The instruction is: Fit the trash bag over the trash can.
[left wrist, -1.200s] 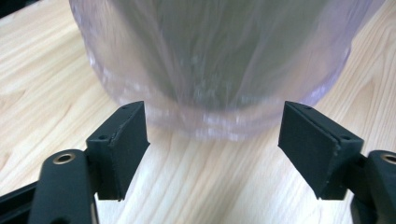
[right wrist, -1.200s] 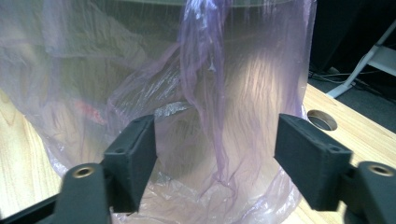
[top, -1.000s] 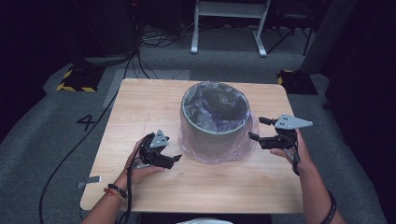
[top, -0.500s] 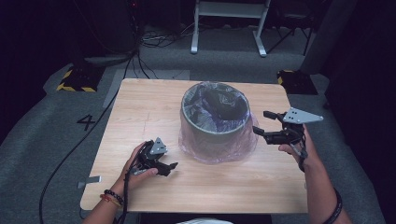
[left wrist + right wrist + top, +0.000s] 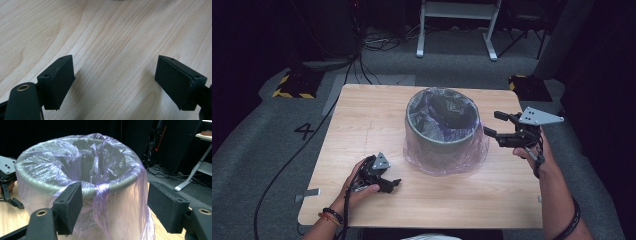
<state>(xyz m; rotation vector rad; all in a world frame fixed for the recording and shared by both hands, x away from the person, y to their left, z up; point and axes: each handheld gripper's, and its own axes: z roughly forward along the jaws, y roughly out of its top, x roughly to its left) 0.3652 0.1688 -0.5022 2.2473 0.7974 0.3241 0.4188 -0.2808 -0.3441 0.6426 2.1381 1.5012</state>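
A grey round bin [image 5: 441, 134] stands in the middle of the wooden table [image 5: 362, 120], lined with a thin purple plastic bag [image 5: 447, 157] that drapes over its rim and down its sides. My right gripper [image 5: 495, 125] hovers just right of the rim, open, nothing between its jaws; in the right gripper view the bin [image 5: 82, 187] and a gathered fold of the bag [image 5: 101, 202] lie straight ahead of the gripper [image 5: 115, 202]. My left gripper [image 5: 386, 184] rests low near the table's front left, open over bare wood [image 5: 115, 50], the gripper [image 5: 115, 80] holding nothing.
Around the table is grey floor with cables [image 5: 362, 60], a white stand's legs [image 5: 457, 30] at the back and yellow-black striped blocks [image 5: 292, 85]. A number 4 [image 5: 305, 131] is marked on the floor at left.
My left gripper has drawn back toward the front edge, away from the bin. My right gripper has shifted slightly right and up beside the rim.
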